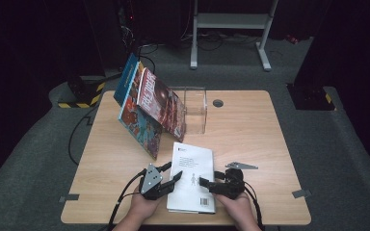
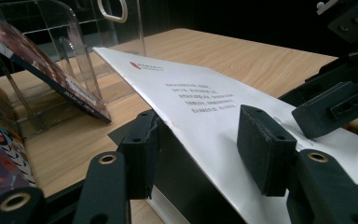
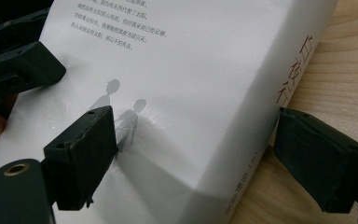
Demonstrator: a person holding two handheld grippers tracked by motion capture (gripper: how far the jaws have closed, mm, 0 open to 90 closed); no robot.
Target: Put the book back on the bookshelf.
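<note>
A white book (image 1: 191,161) lies back cover up near the table's front edge, text and a barcode showing. My left gripper (image 1: 172,172) is at its left edge. In the left gripper view the cover (image 2: 205,102) slopes upward with dark shadow beneath it. One pad (image 2: 142,149) touches the cover's edge and the other pad (image 2: 265,154) stands over the cover, so the left gripper (image 2: 205,149) is open. My right gripper (image 1: 209,179) straddles the spine. The right gripper (image 3: 191,158) has one pad (image 3: 86,149) on the cover (image 3: 191,70) and the other pad (image 3: 321,158) on the wood, clear of the spine.
Colourful picture books (image 1: 147,108) lean against a clear acrylic stand (image 1: 195,108) at the back left of the wooden table (image 1: 250,134). A round cable hole (image 1: 218,102) sits behind the stand. The person's hands come in over the front edge.
</note>
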